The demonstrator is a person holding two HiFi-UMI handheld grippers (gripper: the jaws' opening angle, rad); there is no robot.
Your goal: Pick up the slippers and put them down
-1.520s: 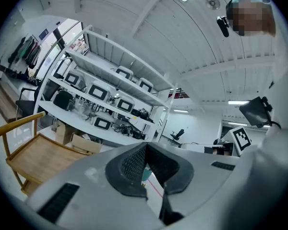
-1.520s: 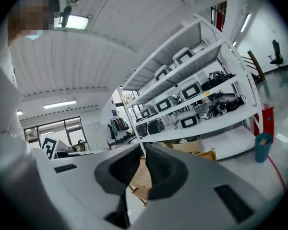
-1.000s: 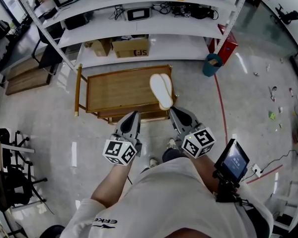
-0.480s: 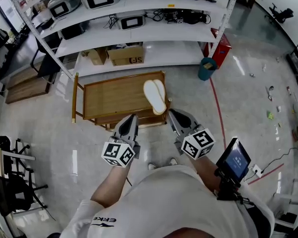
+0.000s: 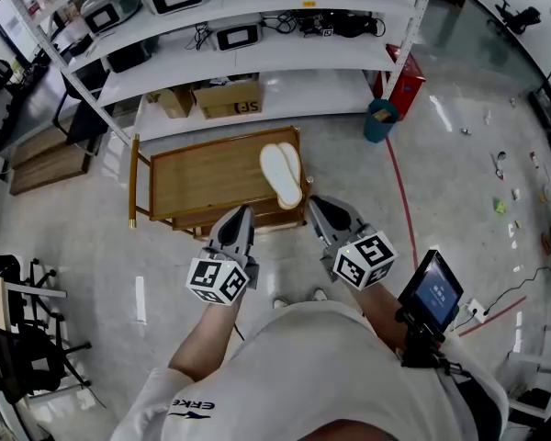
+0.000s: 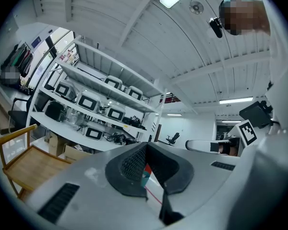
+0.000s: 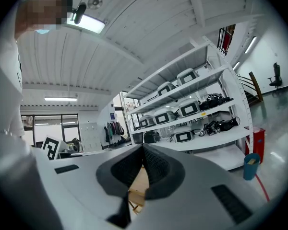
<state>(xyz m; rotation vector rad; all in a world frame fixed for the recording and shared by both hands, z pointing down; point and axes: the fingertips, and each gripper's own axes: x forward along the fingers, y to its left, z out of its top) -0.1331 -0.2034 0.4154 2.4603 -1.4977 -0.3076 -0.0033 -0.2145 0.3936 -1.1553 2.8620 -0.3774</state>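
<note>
**Slippers on the cart, both grippers closed on nothing**

Head view: The pale slippers [image 5: 282,174] lie side by side and touching at the right end of the wooden cart [image 5: 202,177], close to its near edge. The left gripper [image 5: 242,211] and the right gripper [image 5: 313,202] are held out level in front of the person, just short of the cart. Neither touches the pair, and the right one is the nearer.

Left gripper view: The left gripper's [image 6: 145,145] jaw tips meet with nothing between them. The cart's rail [image 6: 12,135] shows at the left edge, and the slippers are out of view.

Right gripper view: The right gripper [image 7: 143,147] is closed too and holds nothing. Only a bit of the cart's wood shows through the gap behind its tips.

This fits either a pair waiting to be lifted or one already set back on the cart, and the pictures do not settle which. Either way, I judge that care means keeping both tools level and clear of the rail. The light pair sits near the edge, so a brush from the right tool could slide it off.
</note>
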